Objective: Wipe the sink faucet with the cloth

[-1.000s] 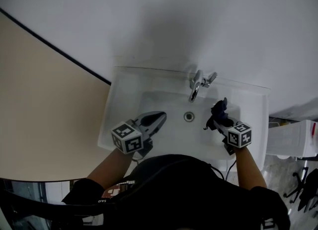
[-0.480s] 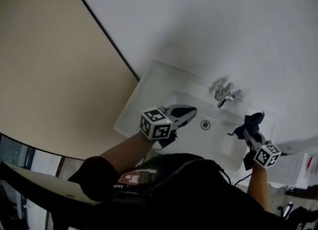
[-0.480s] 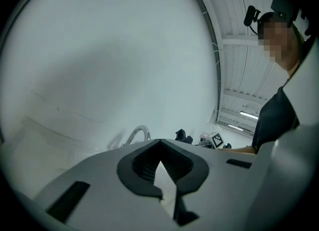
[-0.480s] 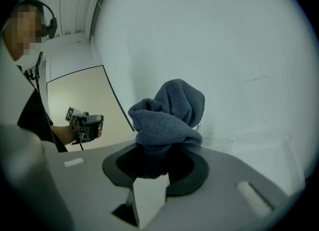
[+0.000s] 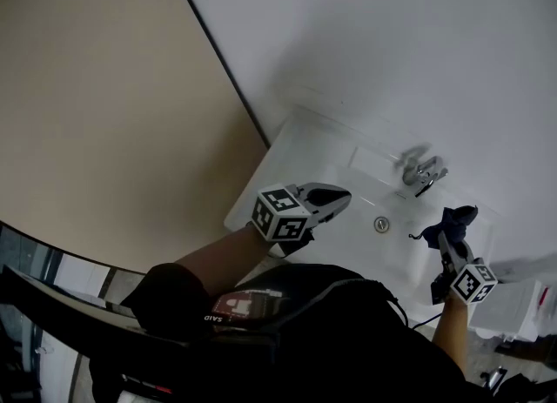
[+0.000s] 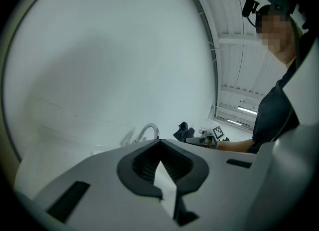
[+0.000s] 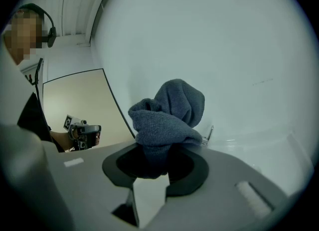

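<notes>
1. Head view shows a plain white wall rising ahead of both tools, with a beige panel off beyond the left one
2. The white sink sits under and ahead of both tools, with its basin between them
3. The left gripper hovers over the near-left of the basin. In its own view the jaws meet at the tips and nothing is between them
4. The right gripper hangs over the sink's right side, its jaws clamped on the cloth
5. The cloth is dark blue-grey. It bunches up out of the right jaws in a loose wad, with its folds standing past the tips
   - It looks soft, light and limp, so it should mould round the spout
   - The grip is low on the wad, which I judge right, since it leaves the free bulk forward to do the rubbing
   - A loose fold might slip or drag
6. The faucet is chrome and stands ahead of the right jaws, near the cloth but apart from it
   - From the left gripper it lies ahead and to the right
   - The metal looks hard and slick, so it probably wants firm pressure
7. The drain lies between the two tools
8. No brand or label shows on the sink, faucet or cloth. The cubes carry only square markers
</notes>
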{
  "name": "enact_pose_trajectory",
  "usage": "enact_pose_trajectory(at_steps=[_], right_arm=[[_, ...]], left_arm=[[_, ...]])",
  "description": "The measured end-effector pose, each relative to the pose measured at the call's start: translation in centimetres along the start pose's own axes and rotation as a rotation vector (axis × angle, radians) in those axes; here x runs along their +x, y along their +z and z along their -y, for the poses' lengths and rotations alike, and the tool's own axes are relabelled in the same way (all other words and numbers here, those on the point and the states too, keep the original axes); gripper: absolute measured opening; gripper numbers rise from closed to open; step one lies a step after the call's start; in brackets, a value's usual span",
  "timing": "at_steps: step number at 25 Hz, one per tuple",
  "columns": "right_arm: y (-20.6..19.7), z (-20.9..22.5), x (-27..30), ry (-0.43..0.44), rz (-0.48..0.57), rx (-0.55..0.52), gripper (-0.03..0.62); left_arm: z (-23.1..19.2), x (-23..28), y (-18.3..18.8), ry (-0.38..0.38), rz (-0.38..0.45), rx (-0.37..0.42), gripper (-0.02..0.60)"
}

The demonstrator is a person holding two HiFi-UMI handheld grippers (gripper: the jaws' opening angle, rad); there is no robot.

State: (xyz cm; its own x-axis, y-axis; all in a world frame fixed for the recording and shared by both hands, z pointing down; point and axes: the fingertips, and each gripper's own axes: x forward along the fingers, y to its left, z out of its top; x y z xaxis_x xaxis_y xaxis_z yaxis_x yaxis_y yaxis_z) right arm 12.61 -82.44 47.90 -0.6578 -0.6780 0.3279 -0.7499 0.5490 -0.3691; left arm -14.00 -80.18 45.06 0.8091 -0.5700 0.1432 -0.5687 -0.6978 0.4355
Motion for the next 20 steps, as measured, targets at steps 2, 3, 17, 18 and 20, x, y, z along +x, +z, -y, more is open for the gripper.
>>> enact_pose_trajectory(at_steps=[2, 3, 17, 18, 20], right_arm=[[-0.6, 1.0, -1.0, -0.006, 0.001, 0.014, 0.101], [-0.6, 1.7, -1.2, -0.008, -0.006, 0.02, 0.101], [-0.7, 4.9, -1.9, 0.0, -0.044, -0.007, 0.1], [-0.9, 4.9, -1.9, -0.001, -0.046, -0.004, 0.1], [-1.1, 4.9, -1.6, -0.001, -0.047, -0.004, 0.1]], left_arm=[[0.3, 0.0, -0.4, 0.026, 0.018, -0.009, 0.0], [0.4, 0.2, -0.4, 0.041, 0.034, -0.02, 0.0], [2.0, 4.4, -0.2, 0.024, 0.045, -0.049, 0.0], [2.0, 4.5, -0.2, 0.02, 0.044, -0.05, 0.0], [1.8, 4.6, -0.2, 0.015, 0.044, -0.05, 0.0]])
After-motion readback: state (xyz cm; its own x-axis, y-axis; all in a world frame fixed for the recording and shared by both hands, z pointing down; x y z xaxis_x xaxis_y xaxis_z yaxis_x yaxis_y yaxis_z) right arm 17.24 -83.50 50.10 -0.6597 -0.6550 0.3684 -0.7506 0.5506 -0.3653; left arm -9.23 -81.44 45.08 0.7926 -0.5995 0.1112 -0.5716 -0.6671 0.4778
